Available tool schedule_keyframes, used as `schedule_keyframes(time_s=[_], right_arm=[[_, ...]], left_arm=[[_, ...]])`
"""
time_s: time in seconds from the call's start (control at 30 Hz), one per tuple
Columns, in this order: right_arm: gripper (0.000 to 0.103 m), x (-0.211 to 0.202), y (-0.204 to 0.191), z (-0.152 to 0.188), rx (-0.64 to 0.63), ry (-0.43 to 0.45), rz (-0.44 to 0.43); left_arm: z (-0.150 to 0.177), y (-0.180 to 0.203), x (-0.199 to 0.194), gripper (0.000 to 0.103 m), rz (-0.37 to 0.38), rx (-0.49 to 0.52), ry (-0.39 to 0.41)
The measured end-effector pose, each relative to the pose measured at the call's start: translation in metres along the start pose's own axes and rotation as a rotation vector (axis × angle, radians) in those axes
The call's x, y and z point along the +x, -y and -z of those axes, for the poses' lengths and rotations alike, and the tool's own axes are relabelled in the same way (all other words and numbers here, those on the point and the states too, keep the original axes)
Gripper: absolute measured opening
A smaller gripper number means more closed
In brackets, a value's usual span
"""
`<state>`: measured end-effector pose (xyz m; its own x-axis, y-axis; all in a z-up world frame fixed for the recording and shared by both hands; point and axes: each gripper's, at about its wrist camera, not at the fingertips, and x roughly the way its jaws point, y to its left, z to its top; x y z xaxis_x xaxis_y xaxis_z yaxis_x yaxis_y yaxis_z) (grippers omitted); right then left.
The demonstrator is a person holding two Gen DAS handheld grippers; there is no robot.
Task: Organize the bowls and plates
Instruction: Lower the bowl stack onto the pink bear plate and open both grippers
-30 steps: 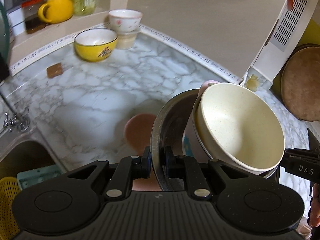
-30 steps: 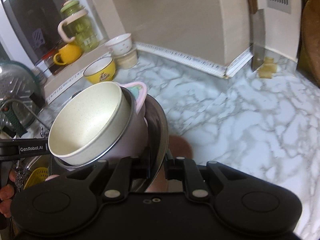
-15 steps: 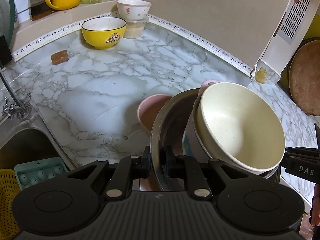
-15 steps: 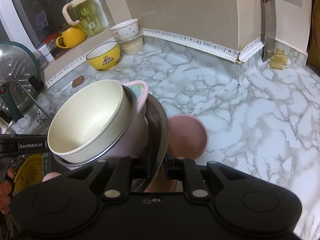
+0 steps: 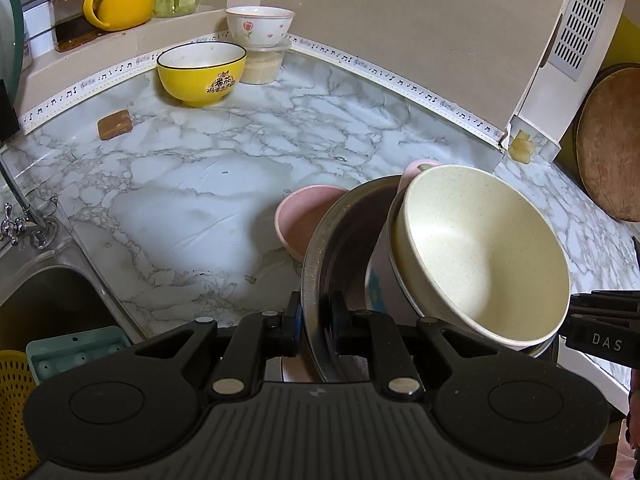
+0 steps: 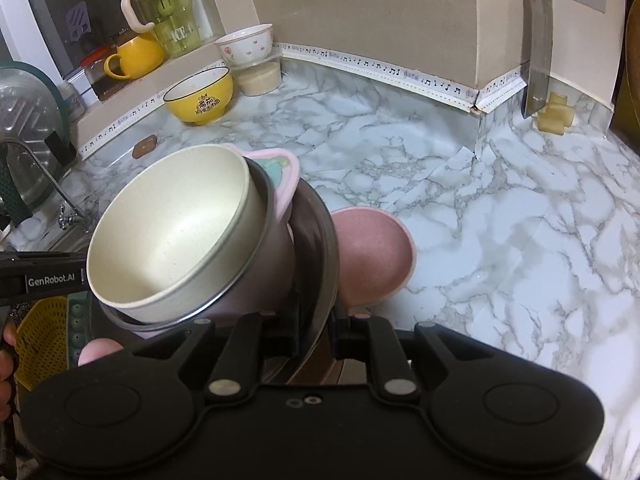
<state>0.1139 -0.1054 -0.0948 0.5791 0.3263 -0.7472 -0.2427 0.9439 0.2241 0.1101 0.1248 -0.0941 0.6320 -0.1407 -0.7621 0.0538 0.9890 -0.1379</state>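
You have lowered the stack toward the pink bowl [image 5: 308, 224]; both your left gripper [image 5: 314, 316] and right gripper [image 6: 316, 320] clamp the steel bowl [image 5: 340, 240], unplaced; the yellow bowl [image 5: 200, 72] waits.

Both grippers clamp opposite sides of the metal basin's [image 5: 320, 256] rim, the left gripper [image 5: 314, 320] on its left edge, the right gripper [image 6: 316, 326] on its right. In the basin sits a handled pot [image 6: 272, 248], and a speckled bowl [image 5: 476, 256] is nested in that. Just beyond the basin, a shallow bowl [image 6: 372, 256] rests on the bench [image 5: 200, 192]. Far left on the bench stands a lettered bowl [image 5: 201, 74], with a flowered bowl [image 5: 260, 27] on a lidded tub [image 5: 264, 65] right of it. The sink [image 5: 36, 304] lies near left.
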Motion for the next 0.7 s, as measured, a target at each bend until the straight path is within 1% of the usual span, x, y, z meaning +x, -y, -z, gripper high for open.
schedule_keyframes(time_s=[0.4, 0.53, 0.63, 0.7], right_arm=[[0.019, 0.000, -0.003, 0.000, 0.023, -0.032, 0.019], [0.024, -0.004, -0.006, 0.001, 0.024, -0.031, 0.023], [0.030, -0.009, -0.008, 0.001, 0.019, -0.021, 0.030], [0.046, -0.013, -0.009, 0.002, 0.012, -0.006, 0.055]], left_arm=[[0.000, -0.002, -0.002, 0.013, 0.009, 0.000, -0.013], [-0.001, -0.003, -0.002, 0.013, 0.011, 0.000, -0.021], [0.000, -0.006, -0.005, 0.016, 0.017, -0.012, -0.025], [0.000, -0.007, -0.008, 0.022, 0.009, -0.015, -0.017]])
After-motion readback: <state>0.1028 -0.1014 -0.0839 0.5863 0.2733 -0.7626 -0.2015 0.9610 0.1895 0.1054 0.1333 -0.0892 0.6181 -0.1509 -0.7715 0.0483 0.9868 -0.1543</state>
